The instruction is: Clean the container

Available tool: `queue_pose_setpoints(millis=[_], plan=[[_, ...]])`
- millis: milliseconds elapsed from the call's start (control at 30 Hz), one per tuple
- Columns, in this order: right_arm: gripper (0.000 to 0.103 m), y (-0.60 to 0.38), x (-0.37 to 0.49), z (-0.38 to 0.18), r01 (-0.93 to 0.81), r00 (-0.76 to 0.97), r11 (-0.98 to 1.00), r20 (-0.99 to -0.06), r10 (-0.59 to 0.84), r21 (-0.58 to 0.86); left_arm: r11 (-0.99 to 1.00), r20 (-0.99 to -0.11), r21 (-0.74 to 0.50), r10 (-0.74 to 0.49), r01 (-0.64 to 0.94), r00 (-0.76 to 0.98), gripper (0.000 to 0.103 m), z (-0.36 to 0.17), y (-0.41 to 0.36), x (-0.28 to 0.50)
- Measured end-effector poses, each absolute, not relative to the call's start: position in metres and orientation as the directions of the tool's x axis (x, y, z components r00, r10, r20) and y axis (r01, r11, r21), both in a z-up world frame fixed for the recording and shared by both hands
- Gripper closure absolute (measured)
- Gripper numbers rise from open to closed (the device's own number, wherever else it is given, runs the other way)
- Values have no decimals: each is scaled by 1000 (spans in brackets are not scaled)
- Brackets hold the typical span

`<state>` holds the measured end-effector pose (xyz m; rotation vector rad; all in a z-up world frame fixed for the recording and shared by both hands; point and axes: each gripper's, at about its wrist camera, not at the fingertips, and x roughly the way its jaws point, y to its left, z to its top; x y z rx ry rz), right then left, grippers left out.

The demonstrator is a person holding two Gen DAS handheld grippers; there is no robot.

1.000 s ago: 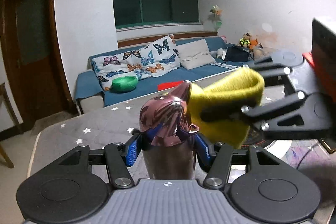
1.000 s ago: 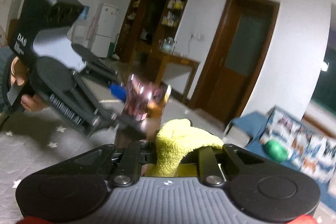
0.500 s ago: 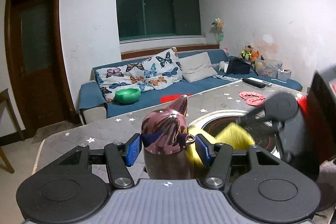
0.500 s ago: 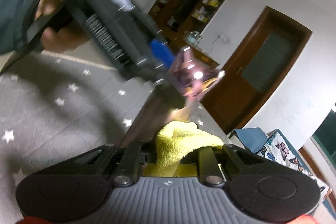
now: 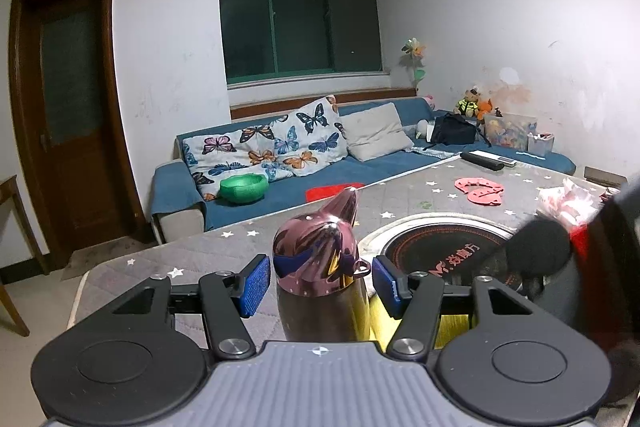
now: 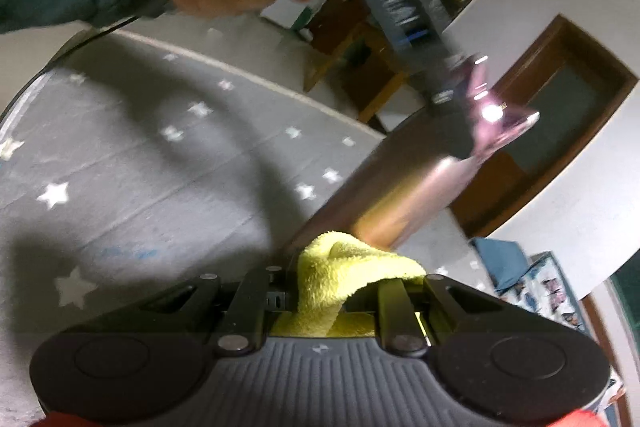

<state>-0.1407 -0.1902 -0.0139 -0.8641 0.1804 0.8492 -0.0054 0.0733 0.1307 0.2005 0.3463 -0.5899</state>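
A metal bottle with a shiny pink lid (image 5: pixel 320 263) stands between the blue pads (image 5: pixel 254 285) of my left gripper (image 5: pixel 320 285). The pads stand a little off its sides, so the gripper looks open around it. My right gripper (image 6: pixel 340 287) is shut on a yellow cloth (image 6: pixel 344 267) and presses it against the lower side of the bottle (image 6: pixel 400 187). In the left wrist view the cloth (image 5: pixel 380 315) shows low beside the bottle on its right, with the right gripper's body (image 5: pixel 560 267) at the right edge.
The grey star-print table cover (image 5: pixel 420 195) carries a round black induction hob (image 5: pixel 448 251), pink cut-outs (image 5: pixel 480 189), remotes (image 5: pixel 482 159) and a crumpled wrapper (image 5: pixel 568 195). A blue sofa (image 5: pixel 360 167) with cushions and a green bowl (image 5: pixel 244 189) stands behind.
My right gripper has carried the yellow cloth down from beside the lid to the bottle's lower body. The left gripper's pads have spread a little off the bottle.
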Motion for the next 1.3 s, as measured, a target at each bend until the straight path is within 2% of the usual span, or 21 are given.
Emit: queue_pose_setpoints(millis=[300, 367, 467, 1033, 1167, 1300], plan=[[89, -208, -136, 37, -602, 751, 433, -291, 592, -671, 812, -374, 84, -512, 578, 773, 44, 128, 74, -5], [89, -209, -134, 42, -587, 757, 432, -277, 592, -684, 812, -371, 77, -515, 578, 773, 44, 129, 75, -5], [89, -208, -133, 36, -591, 752, 418, -285, 595, -690, 813, -375, 81, -511, 576, 774, 44, 128, 74, -3], [89, -184, -151, -31, -710, 674, 312, -480, 562, -632, 817, -397, 87, -496, 570, 772, 44, 128, 71, 4], [90, -185, -151, -24, -709, 676, 326, -471, 566, -626, 815, -404, 92, -494, 572, 770, 44, 127, 72, 5], [90, -196, -146, 3, -690, 699, 394, -420, 578, -607, 815, -406, 90, -494, 572, 769, 44, 126, 71, 5]])
